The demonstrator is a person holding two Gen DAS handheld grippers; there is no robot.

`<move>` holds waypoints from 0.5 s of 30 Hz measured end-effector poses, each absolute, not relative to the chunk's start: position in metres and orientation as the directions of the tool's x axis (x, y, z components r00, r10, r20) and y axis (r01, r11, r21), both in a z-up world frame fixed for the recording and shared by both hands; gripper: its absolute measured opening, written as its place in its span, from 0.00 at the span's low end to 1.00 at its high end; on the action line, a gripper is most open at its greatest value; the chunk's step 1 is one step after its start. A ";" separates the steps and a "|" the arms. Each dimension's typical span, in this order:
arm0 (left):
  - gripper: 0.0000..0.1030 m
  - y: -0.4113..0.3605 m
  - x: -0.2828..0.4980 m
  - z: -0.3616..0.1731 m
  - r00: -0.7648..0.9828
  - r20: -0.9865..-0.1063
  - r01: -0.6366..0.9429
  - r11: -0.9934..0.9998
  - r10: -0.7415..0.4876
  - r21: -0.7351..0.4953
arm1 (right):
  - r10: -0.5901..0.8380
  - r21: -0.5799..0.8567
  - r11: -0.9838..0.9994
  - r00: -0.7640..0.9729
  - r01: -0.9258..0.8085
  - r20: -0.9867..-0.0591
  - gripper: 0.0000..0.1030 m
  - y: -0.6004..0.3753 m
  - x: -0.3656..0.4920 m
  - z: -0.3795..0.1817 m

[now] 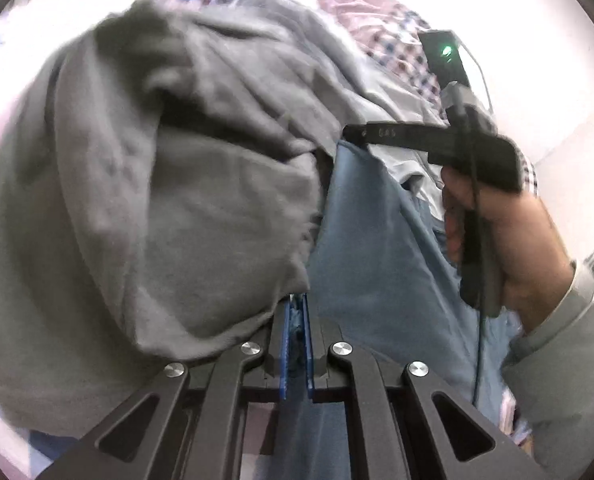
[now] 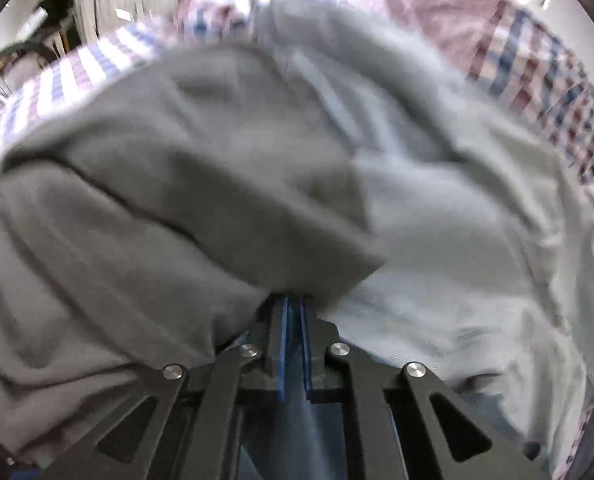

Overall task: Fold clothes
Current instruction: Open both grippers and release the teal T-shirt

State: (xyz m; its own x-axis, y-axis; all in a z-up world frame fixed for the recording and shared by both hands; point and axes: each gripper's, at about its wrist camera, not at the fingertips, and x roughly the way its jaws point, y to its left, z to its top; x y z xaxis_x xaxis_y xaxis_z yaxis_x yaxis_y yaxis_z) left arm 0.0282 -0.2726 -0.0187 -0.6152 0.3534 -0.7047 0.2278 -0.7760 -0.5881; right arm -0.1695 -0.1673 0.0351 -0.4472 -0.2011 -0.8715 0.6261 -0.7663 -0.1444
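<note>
Up close in the left wrist view, the left gripper (image 1: 296, 312) had its blue fingers pinched on a gray garment (image 1: 145, 184), which hung bunched over blue cloth (image 1: 369, 240). A hand (image 1: 509, 240) held the right gripper (image 1: 355, 132) beside it.

In the right wrist view, that gripper's fingers pinched the same gray garment, next to a pale shirt (image 2: 457, 208) on a checkered sheet (image 2: 537, 80).
</note>
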 end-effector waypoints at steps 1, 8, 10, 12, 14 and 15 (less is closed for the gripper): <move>0.05 -0.273 0.027 -0.018 -0.611 -0.707 0.222 -0.780 0.357 -0.585 | -0.196 -0.138 -0.770 -0.438 0.623 -0.877 0.09 -0.169 -0.171 0.031; 0.08 -0.270 0.026 -0.014 -0.597 -0.720 0.201 -0.804 0.353 -0.560 | -0.290 -0.018 -0.850 -0.498 0.526 -0.817 0.53 -0.096 -0.156 0.091; 0.08 -0.272 0.024 -0.014 -0.594 -0.713 0.208 -0.785 0.372 -0.583 | -0.317 0.026 -0.874 -0.529 0.485 -0.787 0.54 -0.057 -0.141 0.115; 0.10 -0.273 0.021 -0.014 -0.591 -0.709 0.222 -0.767 0.385 -0.602 | -0.334 0.066 -0.892 -0.554 0.447 -0.762 0.57 -0.019 -0.123 0.136; 0.16 -0.277 0.021 -0.009 -0.592 -0.710 0.244 -0.755 0.381 -0.609 | -0.331 0.089 -0.908 -0.573 0.409 -0.749 0.57 0.016 -0.097 0.144; 0.20 -0.280 0.023 -0.004 -0.606 -0.699 0.246 -0.746 0.380 -0.618 | -0.325 0.095 -0.917 -0.586 0.388 -0.742 0.58 0.036 -0.085 0.146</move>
State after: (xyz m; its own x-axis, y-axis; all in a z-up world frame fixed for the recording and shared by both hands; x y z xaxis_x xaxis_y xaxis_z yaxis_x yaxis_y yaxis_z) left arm 0.0235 -0.2803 -0.0043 -0.6062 0.3796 -0.6989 0.2455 -0.7465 -0.6185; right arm -0.0845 0.0359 0.1456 -0.5863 -0.3249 -0.7421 0.3882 -0.9167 0.0948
